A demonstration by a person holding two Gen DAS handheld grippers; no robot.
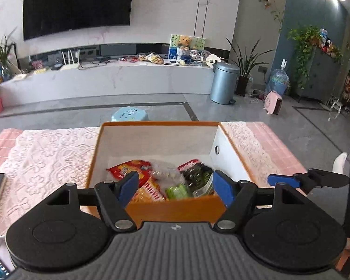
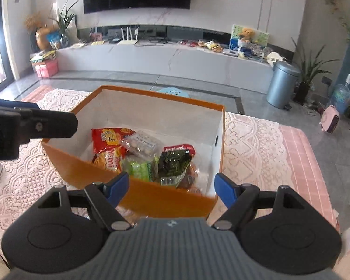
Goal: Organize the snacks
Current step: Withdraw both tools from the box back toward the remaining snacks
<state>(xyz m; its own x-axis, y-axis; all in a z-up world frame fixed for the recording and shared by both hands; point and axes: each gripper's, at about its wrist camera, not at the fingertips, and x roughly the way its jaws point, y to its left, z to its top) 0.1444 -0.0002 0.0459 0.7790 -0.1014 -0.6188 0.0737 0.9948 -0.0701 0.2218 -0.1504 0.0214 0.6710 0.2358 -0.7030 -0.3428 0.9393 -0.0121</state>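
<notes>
In the left wrist view, your left gripper (image 1: pixel 176 185) is spread wide and holds nothing above the near wall of the orange cardboard box (image 1: pixel 175 207), where the crinkly snack packets (image 1: pixel 161 177) lie. In the right wrist view, your right gripper (image 2: pixel 172 186) is likewise spread and unladen by that box on the pink lace tablecloth (image 2: pixel 252 154).

A home living room: a big dark television (image 1: pixel 77 7) hangs on a marble-look wall above a long low console (image 1: pixel 105 79) strewn with cables and packets; potted plants (image 1: pixel 245 63) stand about; a lace cloth (image 1: pixel 46 158) covers the table; a teddy bear (image 1: pixel 185 42) sits on display.
</notes>
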